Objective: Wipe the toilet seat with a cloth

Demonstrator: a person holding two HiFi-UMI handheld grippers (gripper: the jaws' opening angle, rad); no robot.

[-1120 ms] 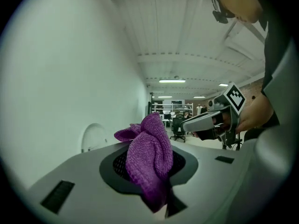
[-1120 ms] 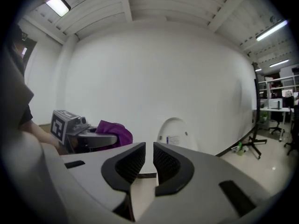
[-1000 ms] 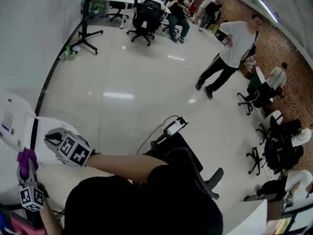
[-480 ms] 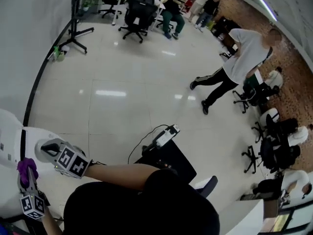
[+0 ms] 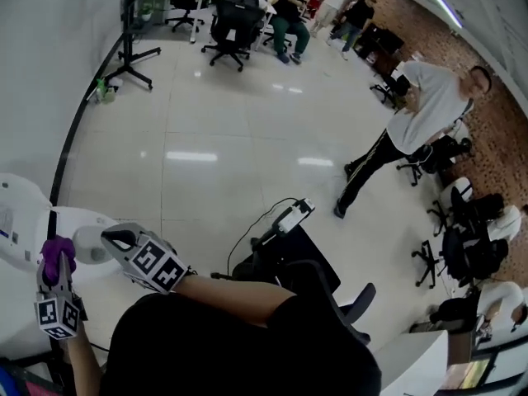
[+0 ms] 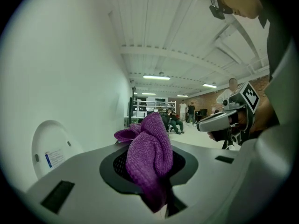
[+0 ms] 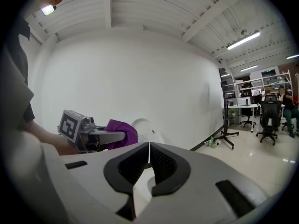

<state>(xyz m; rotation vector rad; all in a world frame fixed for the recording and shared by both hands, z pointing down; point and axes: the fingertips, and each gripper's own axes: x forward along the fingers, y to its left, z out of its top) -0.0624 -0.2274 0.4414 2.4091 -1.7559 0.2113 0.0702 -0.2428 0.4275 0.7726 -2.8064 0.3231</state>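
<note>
The white toilet (image 5: 21, 213) stands at the far left of the head view, its seat (image 5: 76, 221) just right of the raised lid. My left gripper (image 5: 59, 269) is below it, shut on a bunched purple cloth (image 5: 54, 252). In the left gripper view the cloth (image 6: 150, 155) fills the jaws of the left gripper (image 6: 156, 174), and the toilet lid (image 6: 49, 148) shows at the left. My right gripper (image 5: 115, 236) hangs beside the seat with its jaws shut on nothing. In the right gripper view the right gripper (image 7: 149, 146) has its tips meeting, and the cloth (image 7: 120, 130) shows beyond them.
A white wall runs along the left. A black box with a cable (image 5: 285, 219) lies on the glossy floor, next to a black office chair (image 5: 330, 283). A person in a white shirt (image 5: 421, 110) walks at the right. Seated people and chairs (image 5: 235, 23) fill the back.
The right gripper has shifted a little right, away from the toilet. The left gripper still holds the cloth. The person in white has walked further right.
</note>
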